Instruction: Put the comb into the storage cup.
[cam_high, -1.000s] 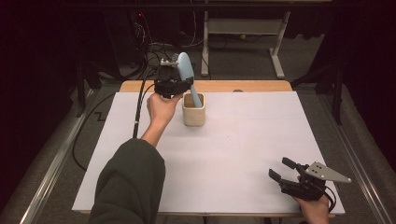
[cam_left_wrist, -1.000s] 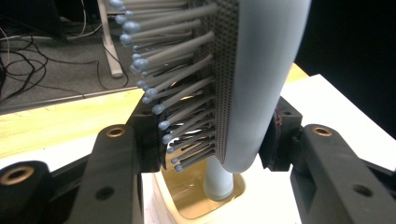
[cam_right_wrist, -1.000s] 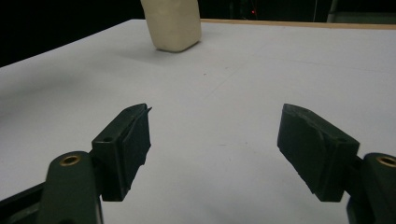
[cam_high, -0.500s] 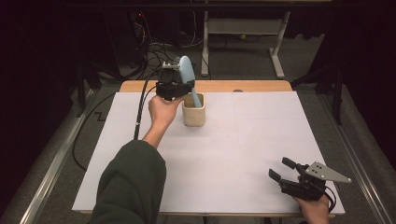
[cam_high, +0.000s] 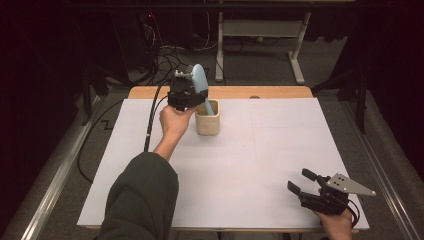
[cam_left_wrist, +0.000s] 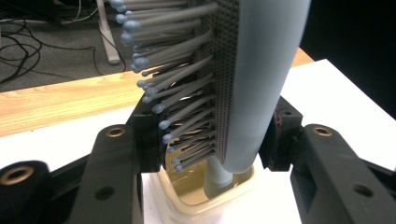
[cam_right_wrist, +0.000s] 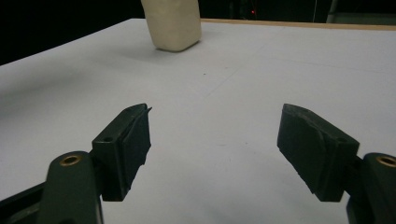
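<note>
Nearest you, at about 5 o'clock on the worktop (cam_high: 260, 165), your right gripper (cam_high: 296, 181) rests low over the white sheet with its jaws well apart and nothing between them; in the right gripper view (cam_right_wrist: 215, 149) bare white surface shows in the gap.

Your left sleeve (cam_high: 142, 200) runs up from 7 o'clock toward 11 o'clock, where your left gripper (cam_high: 192, 97) is clamped on the pale blue hairbrush (cam_high: 200, 82). In the left gripper view the two pads pinch the brush head (cam_left_wrist: 266, 84) from either side, bristles (cam_left_wrist: 168, 107) pointing to that view's left. The brush stands nearly upright, its handle (cam_left_wrist: 217, 179) down inside the cream cup (cam_high: 207, 120), head well above the rim.

The cup stands on the sheet at roughly 11 o'clock, just beside your left hand (cam_high: 175, 122).

No readable brand, label or writing on brush, cup or grippers.

Surface: white covering over a wooden top, bare wood strip (cam_high: 270, 92) at the far edge. Beyond, grey floor, tangled black cables (cam_high: 170, 55), a white stand's legs (cam_high: 295, 55); the room is dark.
</note>
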